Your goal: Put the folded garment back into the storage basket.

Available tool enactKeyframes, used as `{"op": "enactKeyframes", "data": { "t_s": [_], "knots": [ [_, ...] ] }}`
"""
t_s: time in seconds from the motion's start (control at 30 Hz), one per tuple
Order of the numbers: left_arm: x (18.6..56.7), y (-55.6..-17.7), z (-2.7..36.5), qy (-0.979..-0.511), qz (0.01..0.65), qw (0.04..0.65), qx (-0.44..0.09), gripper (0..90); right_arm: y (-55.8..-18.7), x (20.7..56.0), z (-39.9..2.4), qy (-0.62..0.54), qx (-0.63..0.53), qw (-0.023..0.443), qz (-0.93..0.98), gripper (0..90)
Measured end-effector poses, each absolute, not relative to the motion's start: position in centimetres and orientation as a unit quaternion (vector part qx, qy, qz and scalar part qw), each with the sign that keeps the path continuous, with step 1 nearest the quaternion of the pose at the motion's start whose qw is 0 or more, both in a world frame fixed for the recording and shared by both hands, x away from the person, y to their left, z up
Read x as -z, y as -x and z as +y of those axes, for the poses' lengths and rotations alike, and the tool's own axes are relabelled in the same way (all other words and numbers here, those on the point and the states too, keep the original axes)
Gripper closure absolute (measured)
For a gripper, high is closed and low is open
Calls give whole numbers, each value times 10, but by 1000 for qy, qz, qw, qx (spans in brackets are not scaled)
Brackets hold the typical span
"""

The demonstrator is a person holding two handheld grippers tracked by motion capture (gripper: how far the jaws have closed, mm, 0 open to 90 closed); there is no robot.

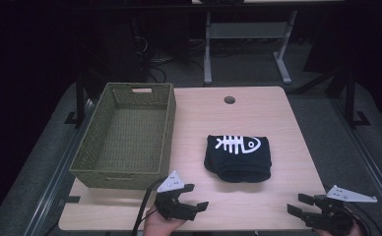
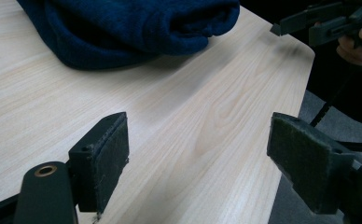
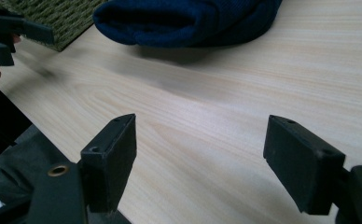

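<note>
At the near table edge, the left gripper [image 1: 191,195] and right gripper [image 1: 301,205] hover with jaws spread wide, grasping nothing. Just beyond and between them lies the folded dark garment [image 1: 238,157], its long axis running left to right, roughly as near one gripper as the other. Farther left sits the empty woven basket [image 1: 93,142].

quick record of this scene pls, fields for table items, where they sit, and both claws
surface: light wood table
basket: green woven basket, empty, on the table's left part
garment: dark folded garment with white fish-skeleton print, right of the basket, apart from it
left claw: open, holding nothing, at near edge
right claw: open, holding nothing, at near right corner
</note>
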State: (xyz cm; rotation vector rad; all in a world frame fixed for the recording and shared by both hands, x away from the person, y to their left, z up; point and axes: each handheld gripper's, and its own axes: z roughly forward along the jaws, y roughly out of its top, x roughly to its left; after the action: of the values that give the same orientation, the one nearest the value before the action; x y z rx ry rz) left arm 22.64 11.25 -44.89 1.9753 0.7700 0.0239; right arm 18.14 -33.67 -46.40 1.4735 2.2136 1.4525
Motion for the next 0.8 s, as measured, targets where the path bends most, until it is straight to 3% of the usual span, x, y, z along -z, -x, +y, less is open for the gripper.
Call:
{"op": "enactKeyframes", "data": {
  "t_s": [0.8],
  "knots": [
    [435,-265,86,-804,331,494,-9,194,-227,438,-327,-469,-486,45,736,234]
  ]
}}
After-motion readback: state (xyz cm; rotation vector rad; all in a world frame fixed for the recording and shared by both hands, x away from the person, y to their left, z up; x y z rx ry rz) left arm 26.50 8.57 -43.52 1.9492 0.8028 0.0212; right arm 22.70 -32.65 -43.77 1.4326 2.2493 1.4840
